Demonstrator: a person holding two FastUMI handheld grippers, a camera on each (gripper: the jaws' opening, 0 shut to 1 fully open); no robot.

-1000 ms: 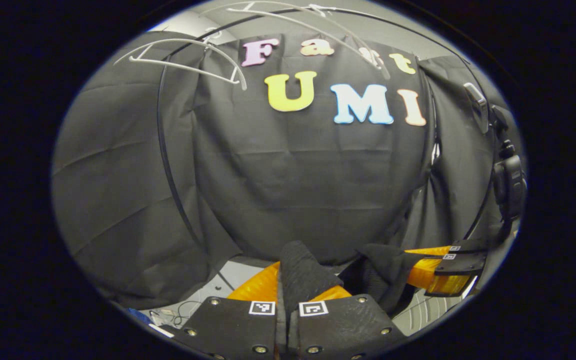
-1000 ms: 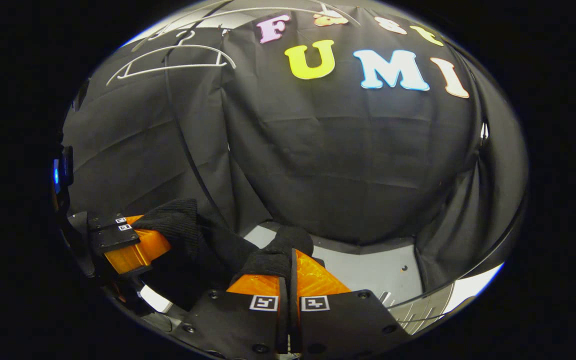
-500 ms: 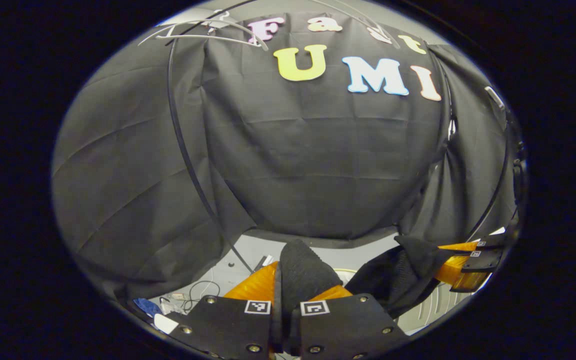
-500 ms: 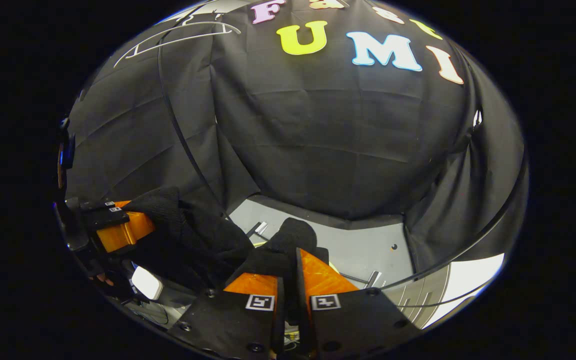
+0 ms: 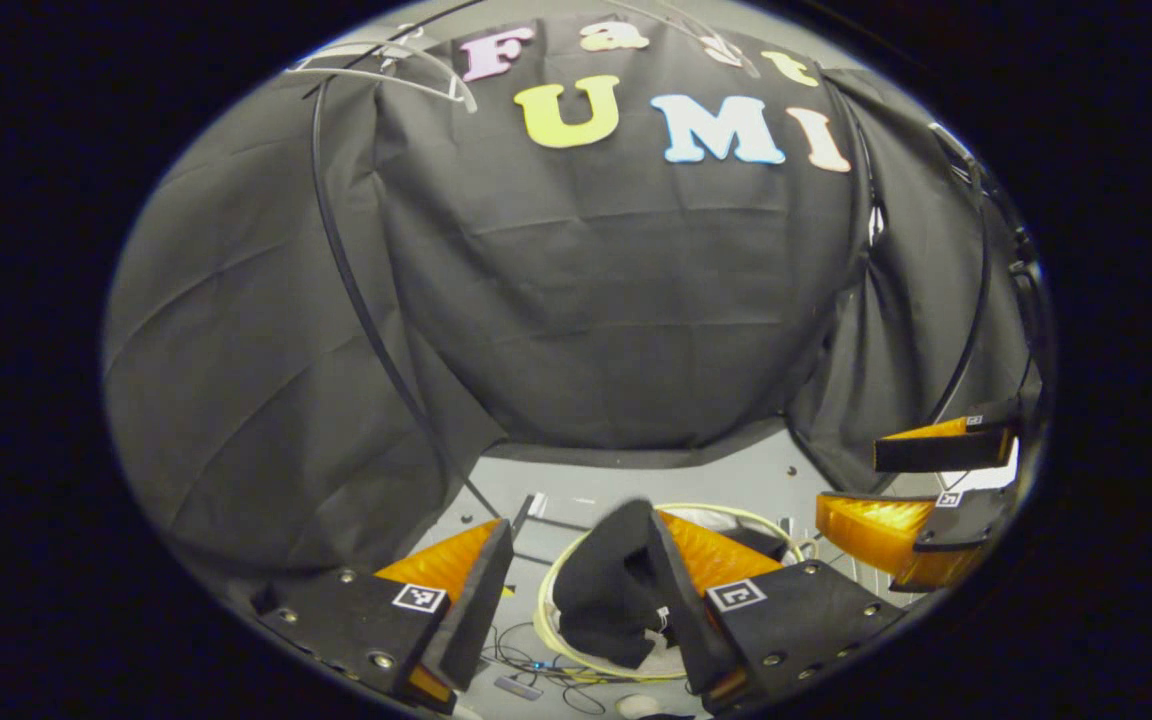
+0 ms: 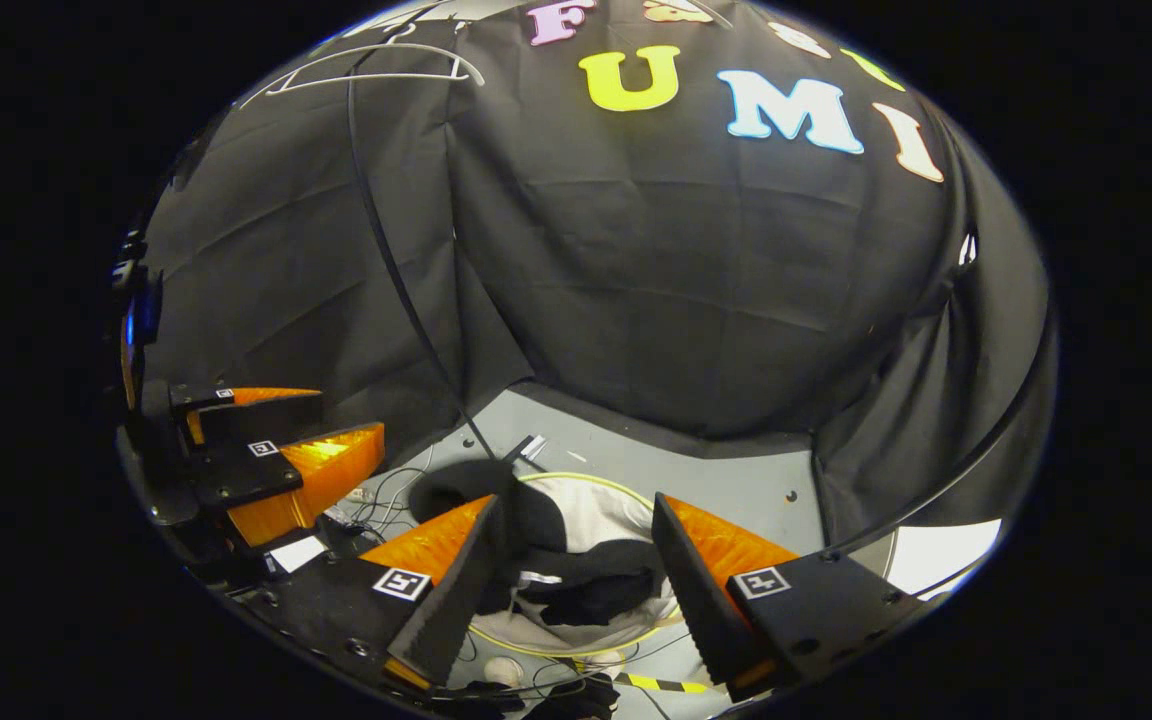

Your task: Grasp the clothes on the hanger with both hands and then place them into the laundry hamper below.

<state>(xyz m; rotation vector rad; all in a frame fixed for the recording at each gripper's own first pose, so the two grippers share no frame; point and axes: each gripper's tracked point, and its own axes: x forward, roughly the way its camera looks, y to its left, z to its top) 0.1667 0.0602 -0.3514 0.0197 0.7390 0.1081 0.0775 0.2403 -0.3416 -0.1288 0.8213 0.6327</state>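
Observation:
My left gripper (image 5: 576,518) is open, and a fold of the black garment (image 5: 604,585) hangs against the inner side of its right finger, over the round yellow-rimmed hamper (image 5: 542,610) below. My right gripper (image 6: 577,500) is open with nothing pressed between its fingers. Straight under it, the black garment (image 6: 586,595) lies inside the hamper (image 6: 536,646) on its white lining. Each gripper shows off to the side in the other's view, open: the right gripper (image 5: 861,485) and the left gripper (image 6: 348,420).
Bare white hangers (image 5: 386,72) (image 6: 366,76) hang on the thin black rail (image 5: 356,300) at the top. Cables (image 6: 386,505) and a strip of striped tape (image 6: 656,683) lie on the grey floor (image 6: 736,480) around the hamper. Black cloth walls close in behind.
Both grippers have gone from shut on the black garment to open. The garment has dropped down into the hamper, and both views now look lower toward the floor.

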